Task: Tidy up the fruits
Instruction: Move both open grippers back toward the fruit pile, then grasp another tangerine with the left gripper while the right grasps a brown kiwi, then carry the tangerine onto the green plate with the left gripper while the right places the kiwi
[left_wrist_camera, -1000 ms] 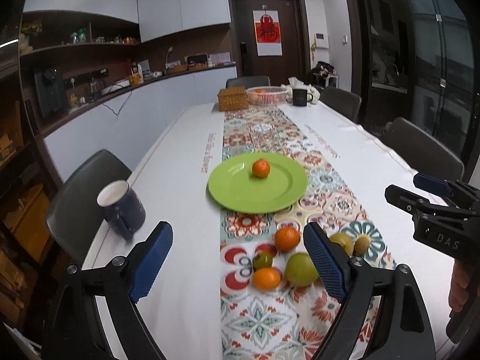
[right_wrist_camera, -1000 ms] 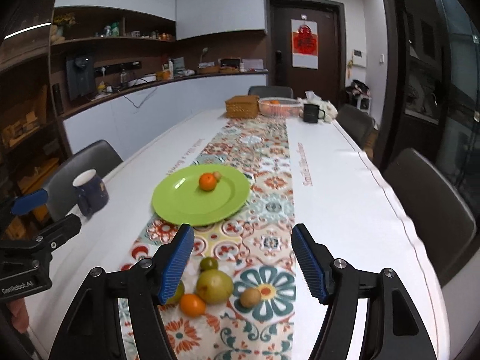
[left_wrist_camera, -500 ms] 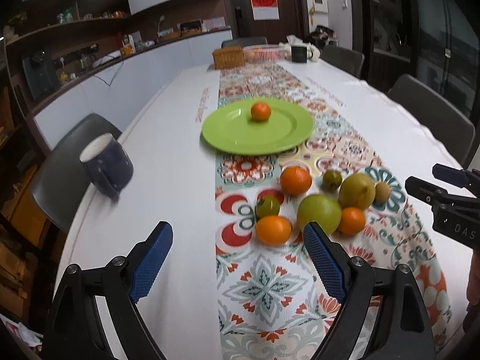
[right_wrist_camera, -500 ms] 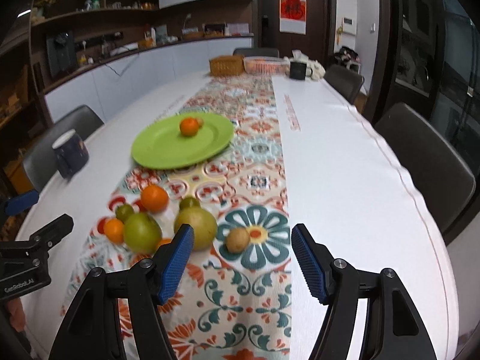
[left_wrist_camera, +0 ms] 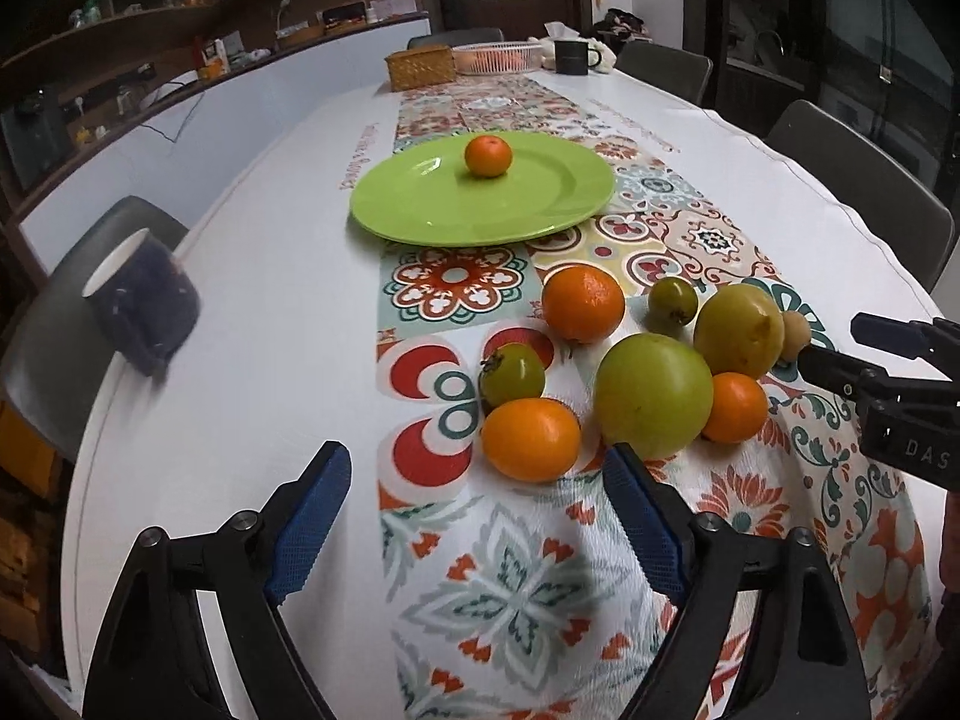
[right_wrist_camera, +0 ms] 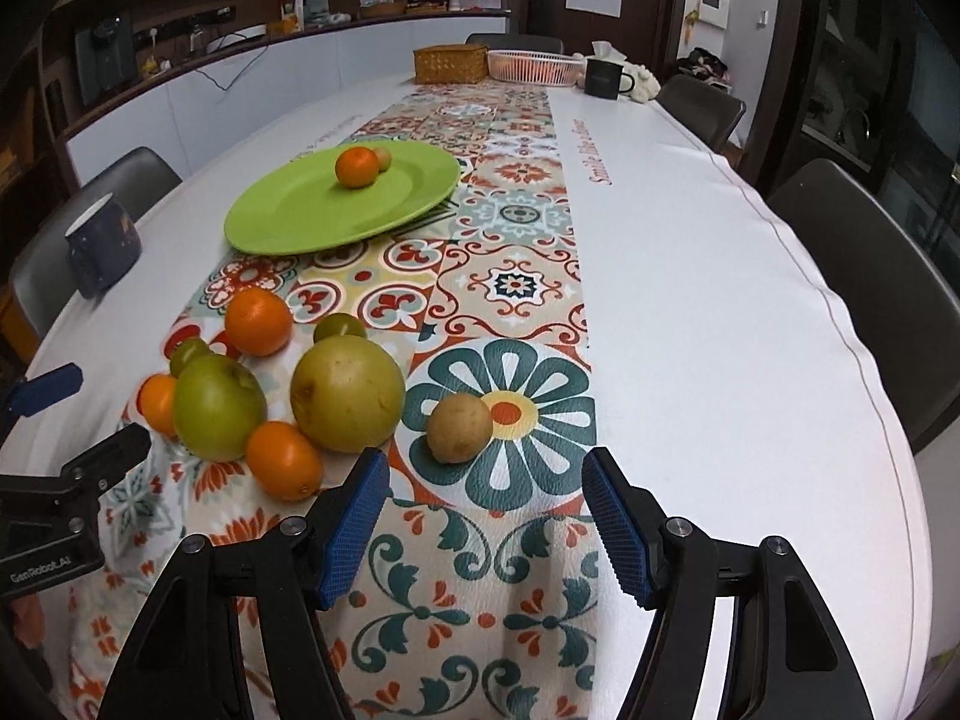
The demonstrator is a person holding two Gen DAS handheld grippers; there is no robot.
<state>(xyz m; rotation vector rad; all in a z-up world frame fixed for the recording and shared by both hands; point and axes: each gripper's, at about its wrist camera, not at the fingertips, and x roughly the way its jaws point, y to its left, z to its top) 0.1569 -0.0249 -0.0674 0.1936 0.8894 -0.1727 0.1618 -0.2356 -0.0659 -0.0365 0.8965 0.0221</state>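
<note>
A cluster of fruits (left_wrist_camera: 636, 360) is seen on the patterned runner (left_wrist_camera: 510, 570) near the tabletop's near end: oranges, small green fruits, two large yellow-green ones and a brown kiwi (right_wrist_camera: 459, 427). One orange (left_wrist_camera: 488, 156) lies on the green plate (left_wrist_camera: 420, 204) farther along. The left gripper (left_wrist_camera: 474, 516) and right gripper (right_wrist_camera: 486, 516) are held with jaws apart and nothing between them; the left jaws have just been closing somewhat.

oranges (left_wrist_camera: 582, 303): 4 | green plate (left_wrist_camera: 540, 210): 1 | mugs (right_wrist_camera: 102, 243): 2 (one far)
</note>
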